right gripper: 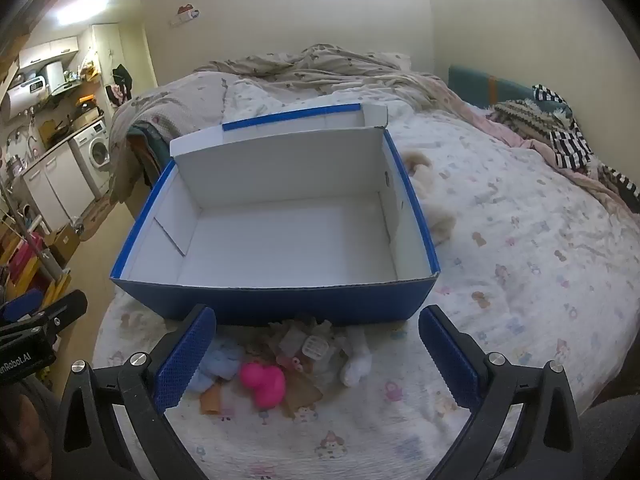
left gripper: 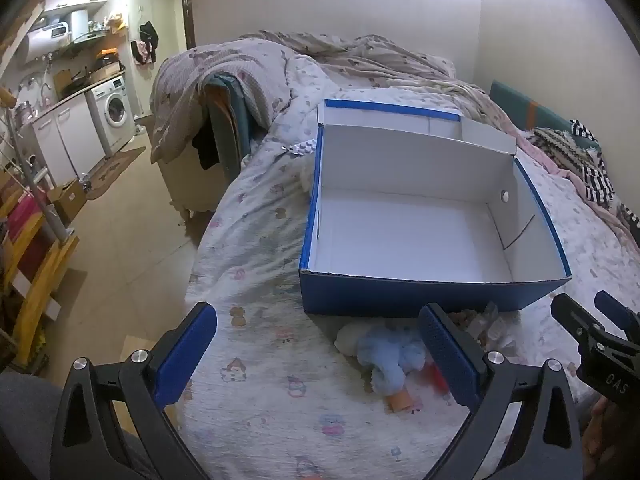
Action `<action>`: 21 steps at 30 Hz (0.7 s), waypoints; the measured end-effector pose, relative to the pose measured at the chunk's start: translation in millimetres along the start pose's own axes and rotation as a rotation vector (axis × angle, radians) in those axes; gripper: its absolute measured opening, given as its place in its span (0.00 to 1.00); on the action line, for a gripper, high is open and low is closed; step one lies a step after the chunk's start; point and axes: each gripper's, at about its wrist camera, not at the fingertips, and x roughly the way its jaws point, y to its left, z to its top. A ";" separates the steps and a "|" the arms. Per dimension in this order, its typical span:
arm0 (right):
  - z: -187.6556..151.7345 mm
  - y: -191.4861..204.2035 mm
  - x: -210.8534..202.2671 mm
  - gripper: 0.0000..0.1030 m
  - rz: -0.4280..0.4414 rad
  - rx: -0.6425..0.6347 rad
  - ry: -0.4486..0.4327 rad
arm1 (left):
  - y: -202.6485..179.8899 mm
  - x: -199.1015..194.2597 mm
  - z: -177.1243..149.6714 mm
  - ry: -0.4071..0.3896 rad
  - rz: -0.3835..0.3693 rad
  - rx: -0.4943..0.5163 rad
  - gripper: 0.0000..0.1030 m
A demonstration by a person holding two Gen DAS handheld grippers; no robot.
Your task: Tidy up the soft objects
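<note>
Soft toys (right gripper: 264,380) on patterned bedspread (right gripper: 520,264) (kitchen (left gripper: 100,108) beyond).

Both wrist views look forward and down over the bed (left gripper: 260,240) from its near edge. They share the nearby box (left gripper: 420,292) (right gripper: 280,300), the left view from farther left.

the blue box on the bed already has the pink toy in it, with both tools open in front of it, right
Not quite. The blue box is empty; the right wrist view shows the pink toy on the bed in front of it. Both the left tool and right tool are open.
</note>
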 end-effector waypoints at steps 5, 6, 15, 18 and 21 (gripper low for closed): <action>-0.1 0.8 0.2 1.00 -0.001 0.001 -0.008 | -0.1 2.4 1.1 0.009 0.007 -0.003 0.98; -0.2 1.5 0.4 1.00 -0.001 0.000 -0.007 | -4.0 2.1 1.2 0.010 0.007 -0.003 0.98; 0.4 -1.5 0.1 1.00 -0.003 0.011 -0.004 | -5.4 3.3 0.0 0.000 0.007 0.004 0.98; 1.5 -1.6 0.7 1.00 -0.002 0.020 -0.005 | -0.6 -1.7 1.6 0.003 0.005 -0.002 0.98; 1.6 -4.1 -1.6 1.00 0.000 0.019 -0.008 | 2.0 -2.8 1.5 -0.003 0.009 -0.003 0.98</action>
